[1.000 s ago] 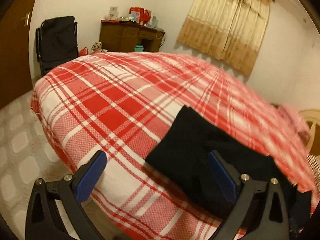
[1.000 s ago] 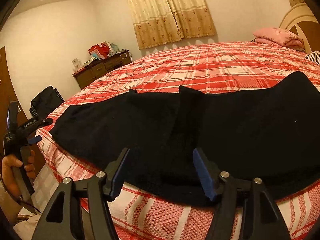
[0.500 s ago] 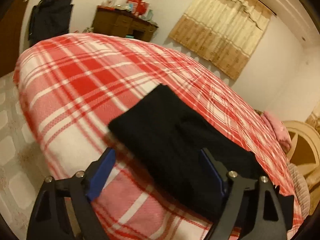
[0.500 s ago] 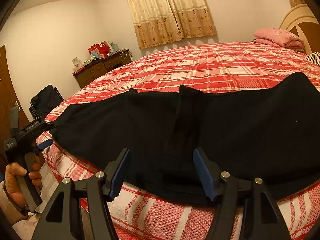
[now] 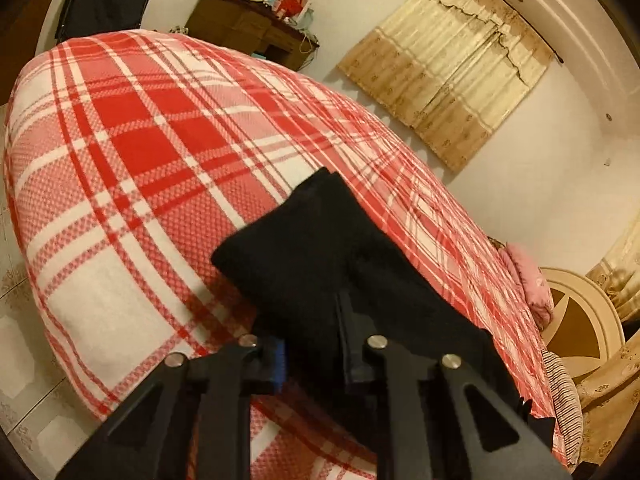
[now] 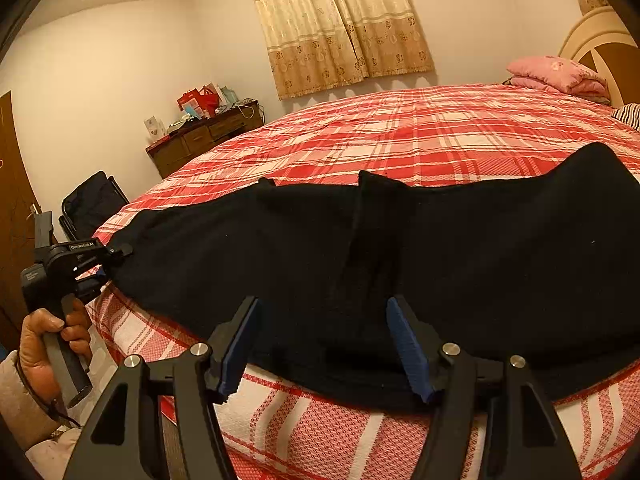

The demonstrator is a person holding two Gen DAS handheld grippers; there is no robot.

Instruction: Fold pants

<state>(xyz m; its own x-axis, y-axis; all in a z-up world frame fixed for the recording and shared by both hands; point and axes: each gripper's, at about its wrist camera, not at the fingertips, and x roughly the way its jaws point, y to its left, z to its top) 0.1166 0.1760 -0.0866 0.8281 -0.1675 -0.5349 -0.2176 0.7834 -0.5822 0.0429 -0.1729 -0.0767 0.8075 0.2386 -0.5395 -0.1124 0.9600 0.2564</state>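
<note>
1. The black, soft knit pants (image 6: 460, 264) lie spread lengthwise along the near edge of the red-and-white plaid bedspread (image 6: 400, 132), one end toward the pink pillows and headboard, the other toward the foot of the bed. Laid flat and long like this, both ends are within reach of someone standing at the bedside.

2. The left gripper (image 5: 316, 344) has its blue-padded fingers drawn close together on the near corner of the pants (image 5: 320, 264) at the foot-end — the dark cloth fills the narrow gap between the jaws, so it appears to be pinched. The right wrist view shows the same tool (image 6: 102, 258) at the far left tip of the garment, held in the person's hand (image 6: 48, 340). Gripping a corner makes sense: it gives a point by which that end can be lifted and carried over.

3. The right gripper (image 6: 328, 344) stands wide apart, holding nothing. Its fingers straddle the near edge of the pants around the middle, where a raised crease runs across the cloth — probably lined up to pin or catch the fabric at the fold line.

4. By my reading the fold has barely begun: the pants remain at full length and only one end is secured.
</note>
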